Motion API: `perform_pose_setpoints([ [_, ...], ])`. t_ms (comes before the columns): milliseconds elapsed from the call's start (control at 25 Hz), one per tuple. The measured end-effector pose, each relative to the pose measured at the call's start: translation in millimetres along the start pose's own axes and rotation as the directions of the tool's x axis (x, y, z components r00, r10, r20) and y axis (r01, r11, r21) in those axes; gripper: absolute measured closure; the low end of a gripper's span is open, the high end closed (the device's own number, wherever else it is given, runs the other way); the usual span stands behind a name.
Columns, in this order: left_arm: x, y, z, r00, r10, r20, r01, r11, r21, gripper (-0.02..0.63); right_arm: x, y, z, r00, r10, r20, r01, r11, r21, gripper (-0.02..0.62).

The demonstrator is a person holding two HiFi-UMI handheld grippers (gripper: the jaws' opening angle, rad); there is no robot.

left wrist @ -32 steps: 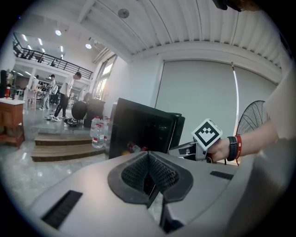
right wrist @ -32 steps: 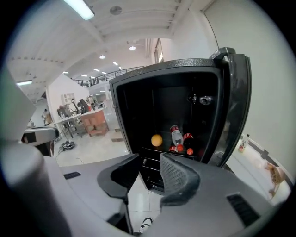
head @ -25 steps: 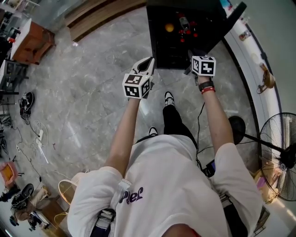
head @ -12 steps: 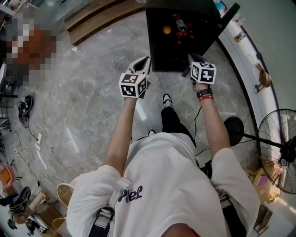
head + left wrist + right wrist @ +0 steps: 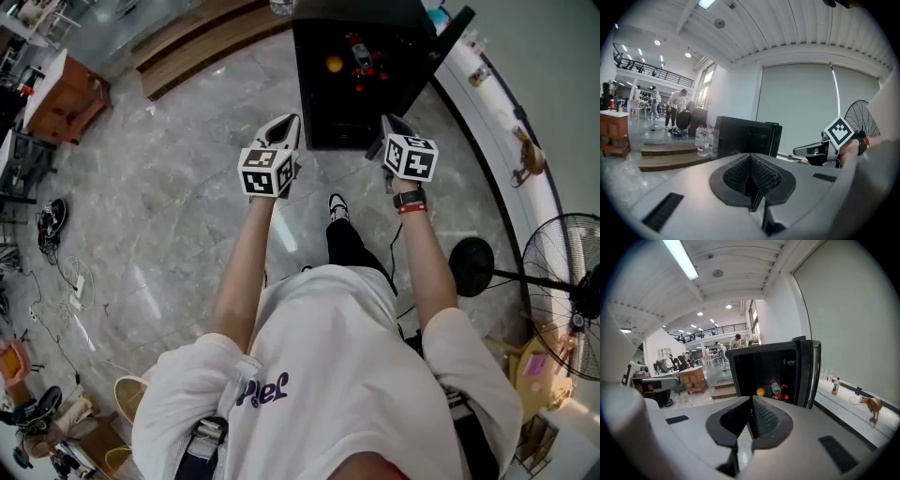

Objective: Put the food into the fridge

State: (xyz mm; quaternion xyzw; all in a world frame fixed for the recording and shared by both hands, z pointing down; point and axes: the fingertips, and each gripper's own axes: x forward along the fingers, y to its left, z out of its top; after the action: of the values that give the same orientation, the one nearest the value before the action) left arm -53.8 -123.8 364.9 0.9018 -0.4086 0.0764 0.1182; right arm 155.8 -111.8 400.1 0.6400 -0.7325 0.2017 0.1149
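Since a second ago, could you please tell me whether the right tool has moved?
Yes: the right tool, jaws closing on nothing, has drawn back slightly from the open fridge, toward the person.

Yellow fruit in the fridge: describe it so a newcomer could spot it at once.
Find the tall black fridge with its door swung open. Low inside it, the yellow fruit sits left of a bottle and some small red items. It is the only yellow, ball-shaped thing in there.

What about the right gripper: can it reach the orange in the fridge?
Probably yes: the fridge door stands open and the orange lies ahead of the right gripper, nothing between. It is shut and empty; open it first.
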Motion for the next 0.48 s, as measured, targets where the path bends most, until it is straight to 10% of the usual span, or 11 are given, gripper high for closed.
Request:
perform_pose_setpoints([
  [480, -20.3, -16.1, 13.5, 0.999, 0.014, 0.036, -0.015, 0.999, 0.036, 0.588, -43.2, 9.6, 15.1, 0.993, -0.047, 0.112, 0.049, 0.999, -0.018, 0.580],
])
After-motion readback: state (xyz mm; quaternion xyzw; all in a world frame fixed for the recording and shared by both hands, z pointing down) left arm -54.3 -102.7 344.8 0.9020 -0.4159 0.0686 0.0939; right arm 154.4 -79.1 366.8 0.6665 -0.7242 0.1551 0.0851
